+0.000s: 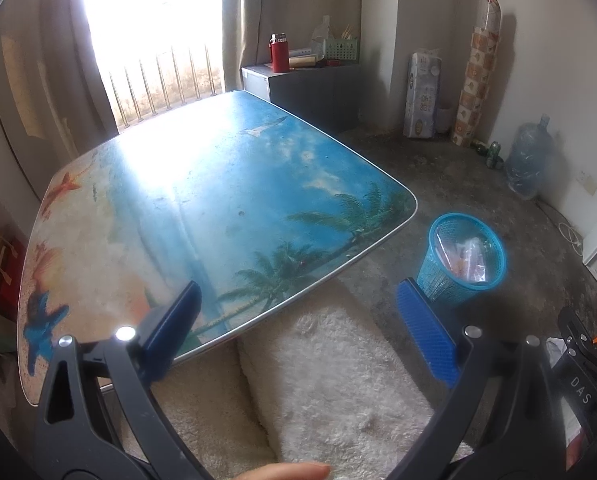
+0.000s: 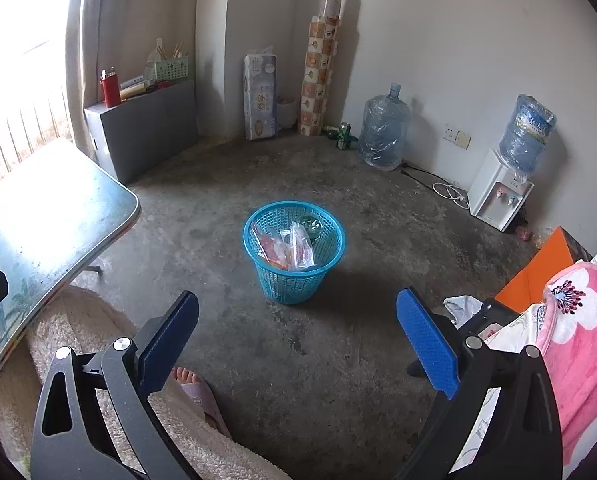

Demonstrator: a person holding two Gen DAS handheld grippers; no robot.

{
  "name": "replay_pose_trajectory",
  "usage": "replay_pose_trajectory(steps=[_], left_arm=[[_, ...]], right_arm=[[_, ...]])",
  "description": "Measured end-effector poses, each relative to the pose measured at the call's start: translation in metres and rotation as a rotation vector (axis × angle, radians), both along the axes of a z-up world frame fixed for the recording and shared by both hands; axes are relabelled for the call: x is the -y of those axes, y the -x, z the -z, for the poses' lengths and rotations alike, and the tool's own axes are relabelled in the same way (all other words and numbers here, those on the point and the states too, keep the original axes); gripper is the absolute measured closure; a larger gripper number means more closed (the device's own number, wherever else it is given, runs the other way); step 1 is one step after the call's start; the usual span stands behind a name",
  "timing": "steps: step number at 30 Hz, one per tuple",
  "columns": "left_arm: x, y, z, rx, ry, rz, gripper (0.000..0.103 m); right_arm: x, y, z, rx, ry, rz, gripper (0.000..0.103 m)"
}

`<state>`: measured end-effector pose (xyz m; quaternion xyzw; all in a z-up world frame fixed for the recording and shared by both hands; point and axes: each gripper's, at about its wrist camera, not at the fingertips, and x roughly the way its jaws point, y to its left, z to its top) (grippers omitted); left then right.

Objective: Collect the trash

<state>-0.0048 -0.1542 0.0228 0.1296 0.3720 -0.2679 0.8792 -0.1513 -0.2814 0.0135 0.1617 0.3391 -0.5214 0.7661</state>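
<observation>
Both left gripper [image 1: 298,328] and right gripper [image 2: 298,336] fingers spread, empty; beach-print desk [image 1: 226,184] looks bare, blue mesh plastic basket [image 2: 294,252] holds wrappers—scan floor for leftovers.

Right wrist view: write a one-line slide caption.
Open right gripper faces a blue mesh bin of plastic wrappers on the concrete floor.

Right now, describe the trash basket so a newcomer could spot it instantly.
Start from the beach-print table and look to the bare concrete floor off its corner. There stands a small blue mesh wastebasket, upright, holding plastic wrappers. It is the only bright blue open-lattice container; the water jugs by the wall are clear and closed.
</observation>
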Motion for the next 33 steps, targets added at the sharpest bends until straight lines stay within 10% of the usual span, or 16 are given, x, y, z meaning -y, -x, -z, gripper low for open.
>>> replay_pose_trajectory(steps=[33], left_arm=[[0.017,0.008,0.0,-0.008,-0.008,0.06,0.009]], right_arm=[[0.016,0.011,0.0,0.023,-0.042,0.04,0.007]])
